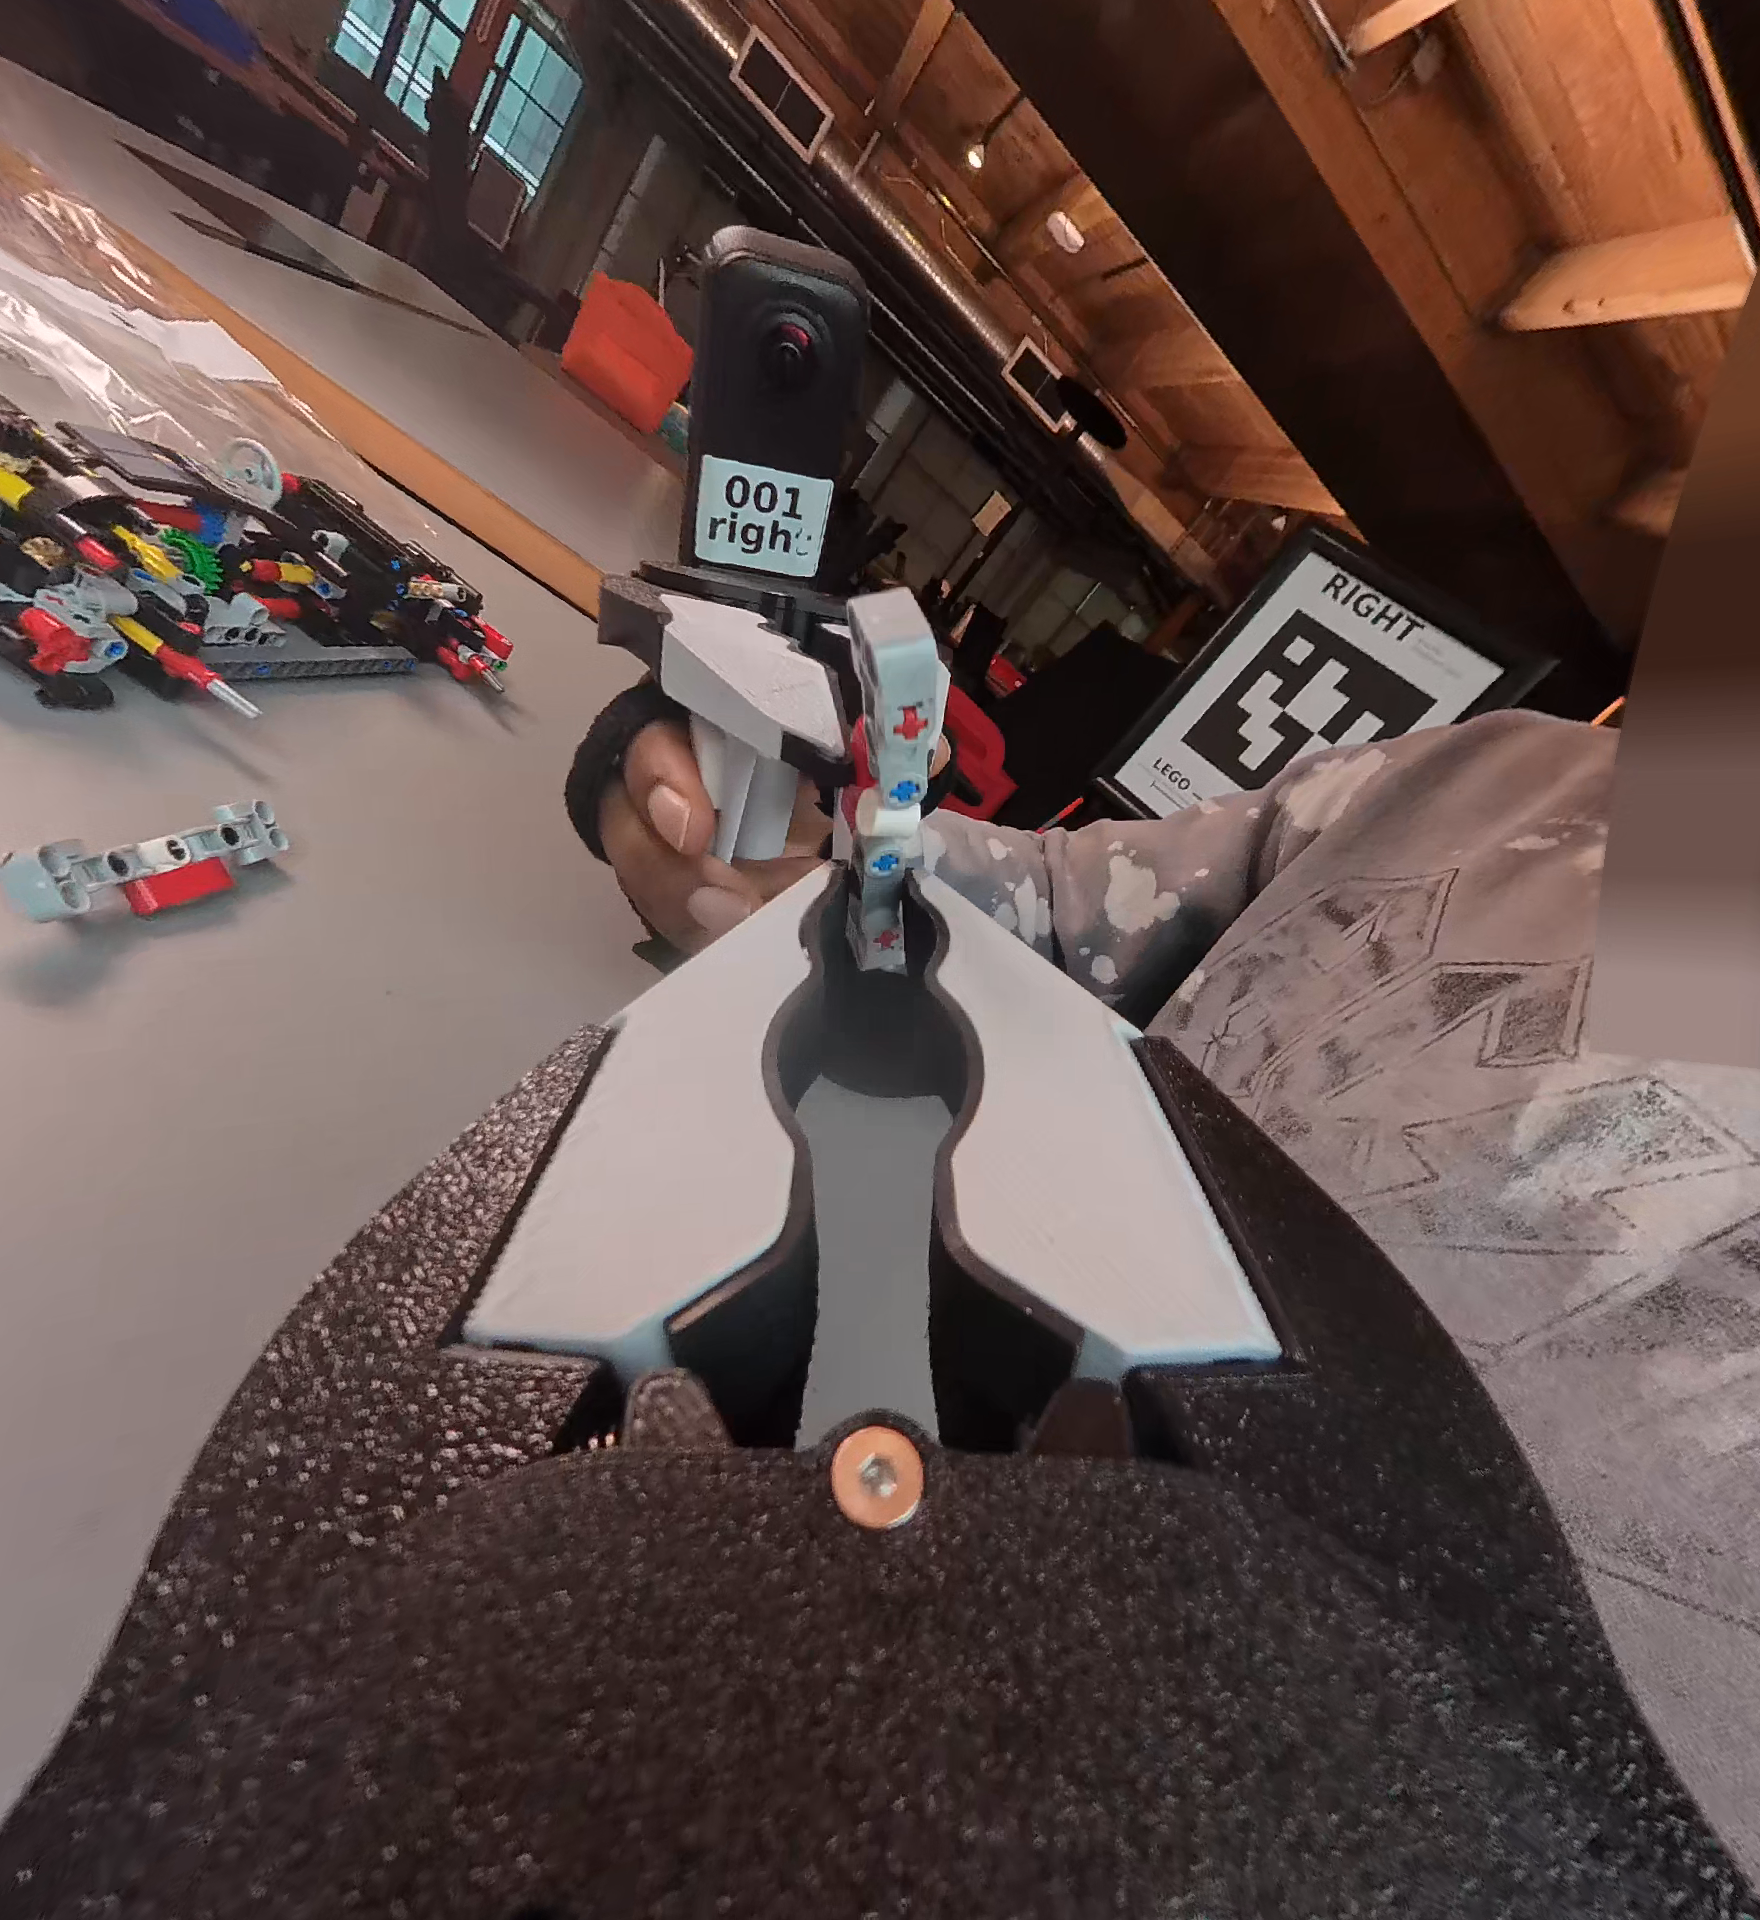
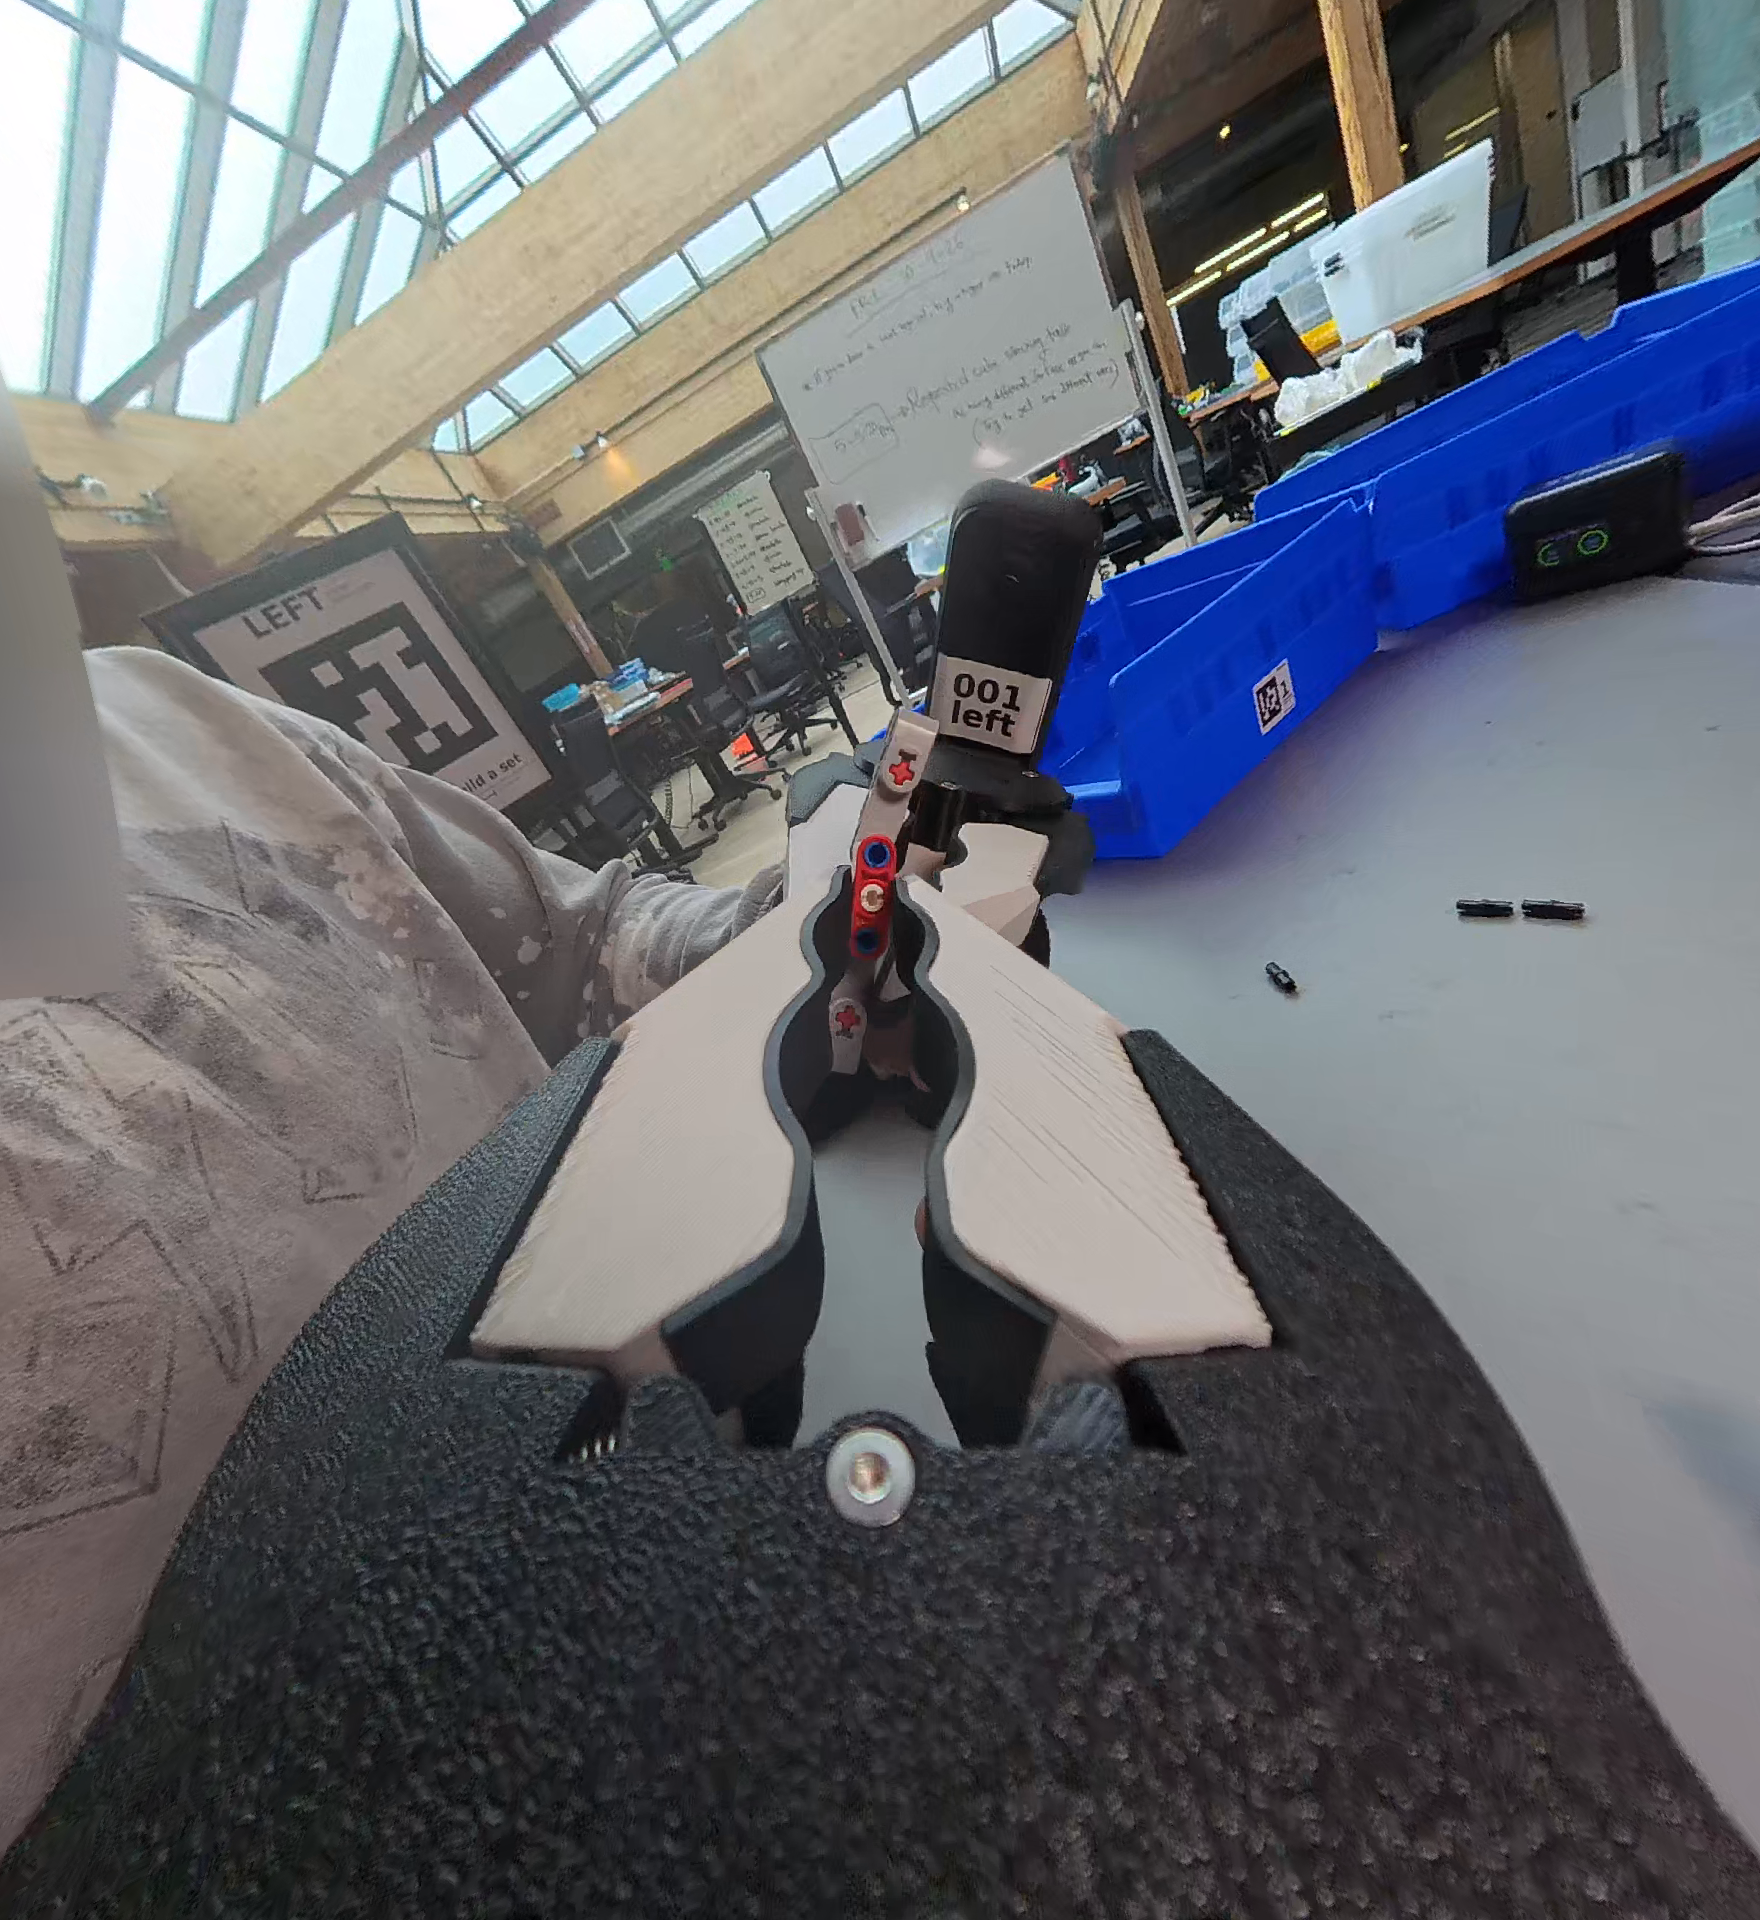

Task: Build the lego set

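At frame centre, my left gripper (image 1: 878,894) is clamped on the lower end of a grey lego piece (image 1: 891,727); my right gripper (image 2: 871,899) pinches the same piece's red part, above the table (image 1: 232,1091).

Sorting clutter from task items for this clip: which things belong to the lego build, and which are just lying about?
Job:
- grey beam assembly, gripped by left tool and right tool
- large lego model
- small grey-red subassembly
- loose black pins

Lying about:
- blue bins
- black box
- whiteboard
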The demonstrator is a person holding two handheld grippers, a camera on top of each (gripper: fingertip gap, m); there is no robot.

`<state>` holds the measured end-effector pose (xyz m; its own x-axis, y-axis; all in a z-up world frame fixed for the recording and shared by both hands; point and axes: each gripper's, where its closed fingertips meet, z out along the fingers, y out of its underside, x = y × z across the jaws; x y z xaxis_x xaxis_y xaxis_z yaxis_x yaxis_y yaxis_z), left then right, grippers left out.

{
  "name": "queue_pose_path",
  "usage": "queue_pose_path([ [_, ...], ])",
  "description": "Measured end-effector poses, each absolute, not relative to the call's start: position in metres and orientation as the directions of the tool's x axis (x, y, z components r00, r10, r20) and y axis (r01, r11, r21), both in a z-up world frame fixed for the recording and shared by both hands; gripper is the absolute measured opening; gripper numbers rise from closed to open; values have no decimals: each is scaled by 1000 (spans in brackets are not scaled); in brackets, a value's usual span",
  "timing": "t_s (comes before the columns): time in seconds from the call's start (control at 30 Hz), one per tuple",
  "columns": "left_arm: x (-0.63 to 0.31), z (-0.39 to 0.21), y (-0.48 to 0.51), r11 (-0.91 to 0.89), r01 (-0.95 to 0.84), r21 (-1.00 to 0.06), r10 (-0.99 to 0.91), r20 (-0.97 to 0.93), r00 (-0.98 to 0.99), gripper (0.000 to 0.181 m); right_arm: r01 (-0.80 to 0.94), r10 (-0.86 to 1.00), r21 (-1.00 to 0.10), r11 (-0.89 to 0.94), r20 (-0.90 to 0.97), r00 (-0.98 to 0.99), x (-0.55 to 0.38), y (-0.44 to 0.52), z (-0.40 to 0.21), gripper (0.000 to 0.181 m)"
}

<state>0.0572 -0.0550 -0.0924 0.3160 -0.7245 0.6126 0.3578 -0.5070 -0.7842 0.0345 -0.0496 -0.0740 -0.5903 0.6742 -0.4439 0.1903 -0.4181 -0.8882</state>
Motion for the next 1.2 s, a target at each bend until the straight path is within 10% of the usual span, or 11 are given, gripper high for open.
queue_pose_path([
  [0.93, 54, -107, -65, -492, 135, -860, -728, 491, 479, 6, 263, 693, -932, -249, -361, -624, 40, -69, -100, 5],
  [1.2, 18, -81, -57, -442, 349, -826, -677, 562, 474, 4, 120, 657, -890, -439, -409, -633, 51, -24, -67, 3],
])
